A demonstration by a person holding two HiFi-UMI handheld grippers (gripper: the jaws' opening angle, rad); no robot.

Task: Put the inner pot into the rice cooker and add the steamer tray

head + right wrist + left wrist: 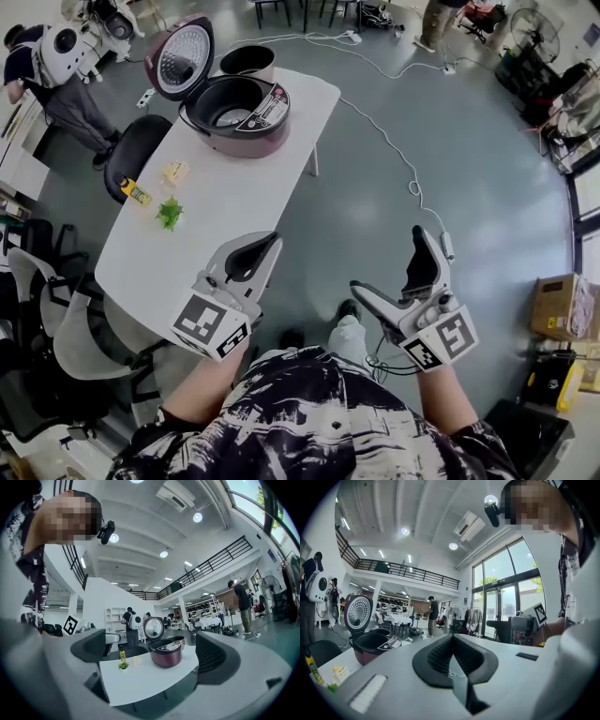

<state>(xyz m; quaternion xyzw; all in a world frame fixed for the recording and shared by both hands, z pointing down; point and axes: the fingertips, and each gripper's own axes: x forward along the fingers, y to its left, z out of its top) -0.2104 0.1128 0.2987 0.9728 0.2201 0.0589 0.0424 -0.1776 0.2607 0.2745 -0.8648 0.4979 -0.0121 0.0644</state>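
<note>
Head view | rice cooker [236, 114] lid up | inner pot [248, 61] beside it | left tool [262, 248] closed | right tool [387, 261] spread

Looks like a big open lab or workshop hall, not a home: grey floor [469, 206] all round the white counter [244, 187], a white cable [413, 188] trailing across it right of the counter, black office chairs [136, 155] at the counter's left edge, a cardboard box [560, 307] and a standing fan [536, 33] well off to its right. Rises far above the counter to a white ceiling with round lights [163, 554], an air unit [469, 524], a railed mezzanine [408, 570] and tall glass windows [508, 588]. Holds a person [70, 103] with a bulky white backpack rig [58, 52] beyond the counter's far left corner, and a lone rice cooker [239, 117] on its far end.
</note>
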